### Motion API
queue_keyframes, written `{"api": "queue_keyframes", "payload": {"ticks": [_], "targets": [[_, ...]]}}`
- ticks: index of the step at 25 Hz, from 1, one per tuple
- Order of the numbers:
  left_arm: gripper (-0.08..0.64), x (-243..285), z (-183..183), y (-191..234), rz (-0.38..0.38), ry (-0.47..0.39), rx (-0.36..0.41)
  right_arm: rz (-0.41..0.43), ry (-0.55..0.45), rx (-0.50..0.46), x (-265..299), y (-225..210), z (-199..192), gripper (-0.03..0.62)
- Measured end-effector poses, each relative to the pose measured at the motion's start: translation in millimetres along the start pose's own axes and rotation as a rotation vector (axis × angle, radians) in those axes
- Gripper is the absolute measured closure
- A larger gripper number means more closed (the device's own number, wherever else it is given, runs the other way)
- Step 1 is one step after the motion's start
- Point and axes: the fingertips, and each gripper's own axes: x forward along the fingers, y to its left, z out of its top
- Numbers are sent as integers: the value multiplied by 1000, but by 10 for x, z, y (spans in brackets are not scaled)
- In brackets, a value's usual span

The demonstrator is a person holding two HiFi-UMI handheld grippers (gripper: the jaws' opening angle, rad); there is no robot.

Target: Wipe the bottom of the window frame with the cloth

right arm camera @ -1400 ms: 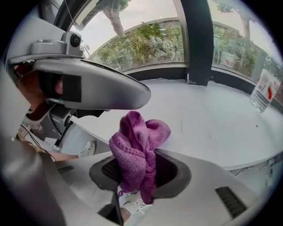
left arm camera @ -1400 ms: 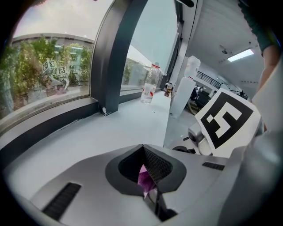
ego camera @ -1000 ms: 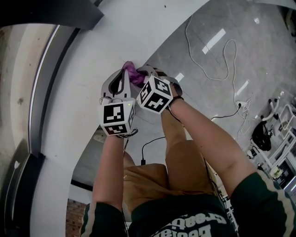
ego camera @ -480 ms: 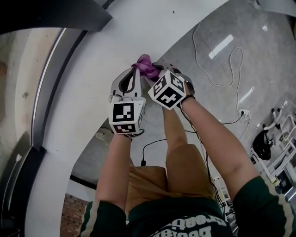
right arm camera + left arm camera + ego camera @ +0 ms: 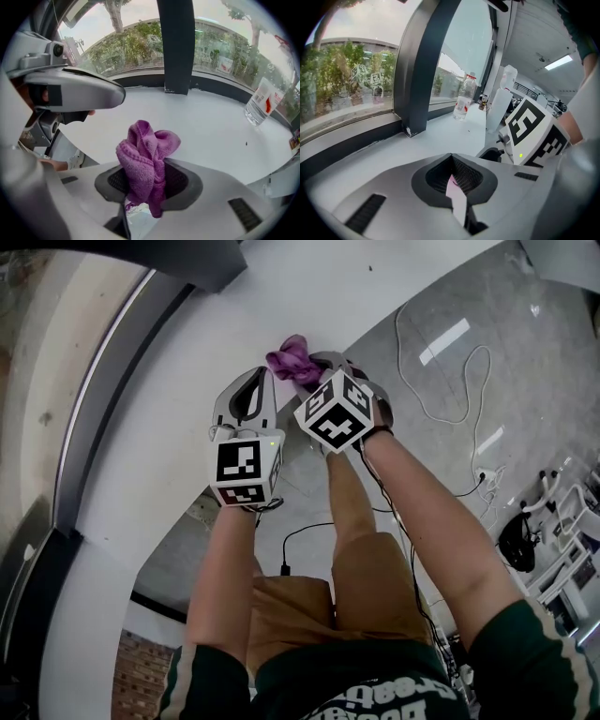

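Note:
A bunched purple cloth (image 5: 292, 359) (image 5: 145, 154) sticks up from my right gripper (image 5: 314, 373) (image 5: 147, 185), whose jaws are shut on it above the white sill (image 5: 169, 427) (image 5: 206, 117). My left gripper (image 5: 253, 378) (image 5: 452, 174) is just to the left of the cloth, jaws shut and holding nothing. The dark bottom rail of the window frame (image 5: 136, 80) (image 5: 356, 138) runs along the far edge of the sill, met by a dark upright post (image 5: 176, 47) (image 5: 426, 70). In the head view the frame (image 5: 89, 418) curves along the left.
A clear plastic bottle (image 5: 462, 101) (image 5: 262, 101) stands on the sill to the right. Past the sill's near edge is grey floor with white cables (image 5: 450, 362) and white racks (image 5: 562, 521). The person's arms and legs fill the lower head view.
Both grippers have moved a little farther over the sill with the cloth. The left gripper's tip, earlier against the cloth, now sits slightly apart to its left.

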Motion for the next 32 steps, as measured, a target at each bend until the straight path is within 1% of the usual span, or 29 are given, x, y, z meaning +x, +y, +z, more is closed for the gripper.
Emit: {"api": "queue_keyframes", "payload": {"ticks": [6, 11, 19, 26, 29, 32], "targets": [[554, -39, 87, 283, 33, -27, 6, -15, -14, -56, 143, -139, 373, 425], [554, -56, 240, 518, 62, -60, -10, -36, -27, -107, 239, -286, 705, 425], [554, -192, 389, 852, 99, -91, 2, -70, -30, -177, 356, -433, 1034, 420], [554, -307, 464, 1037, 128, -93, -19, -112, -46, -173, 426, -592, 1314, 417], [554, -352, 531, 1056, 122, -89, -22, -127, -53, -144, 448, -607, 1340, 417], [554, -399, 610, 1088, 134, -95, 8, -139, -71, -95, 453, -591, 1324, 419]]}}
